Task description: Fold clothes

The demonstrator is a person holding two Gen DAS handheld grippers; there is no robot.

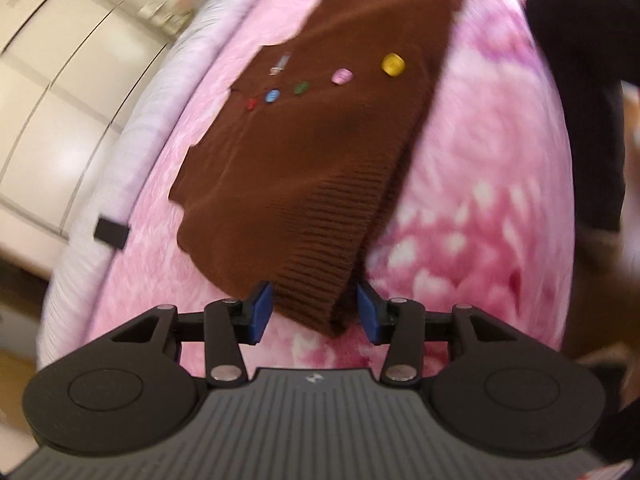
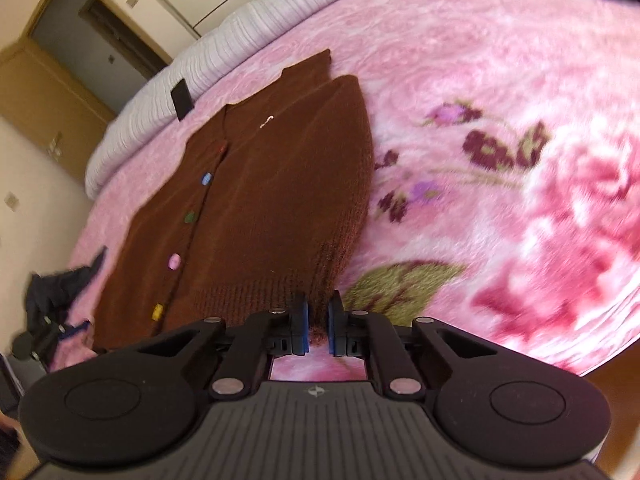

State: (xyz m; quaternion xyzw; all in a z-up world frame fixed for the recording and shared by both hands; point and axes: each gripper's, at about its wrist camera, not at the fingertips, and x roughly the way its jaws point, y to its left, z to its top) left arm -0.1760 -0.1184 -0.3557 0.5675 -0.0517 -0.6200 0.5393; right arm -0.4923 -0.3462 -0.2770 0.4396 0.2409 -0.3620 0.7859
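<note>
- Lying on a pink floral blanket (image 2: 460,92), the brown cardigan (image 2: 256,200) has one side already folded over its front, with the ribbed hem nearest both cameras.
- Right gripper (image 2: 318,324): jaws clenched on the hem corner; a tuft of brown knit shows pinched between the blue pads (image 2: 303,322).
- Left gripper (image 1: 314,310): jaws released, standing either side of the hem's other folded corner; the pads (image 1: 262,308) do not press on the cloth.
- Risk, as I judge it: only a thin bite of knit sits in the right pads, so a pull could slip it free and let the hem drop.
- Risk: if the left jaws close too shallow, they may catch only the top layer, and lifting would peel the existing fold open.
- Risk: the plush blanket could be pinched along with the hem, dragging it up and skewing the fold.
- Risk: uneven pulls by the two hands would stretch the loose knit and leave a crooked edge.
- Materials: the cardigan is soft, floppy knit with a coarse ribbed hem band; it will sag and stretch rather than hold a crease.
- Buttons (image 1: 393,65) run in a row, small, hard, each a different colour; a little pale clip or pin sits near the neckline.
- The blanket is thick, fuzzy fleece, likely grippy against wool; a ridged white mattress edge (image 2: 256,12) borders it.
</note>
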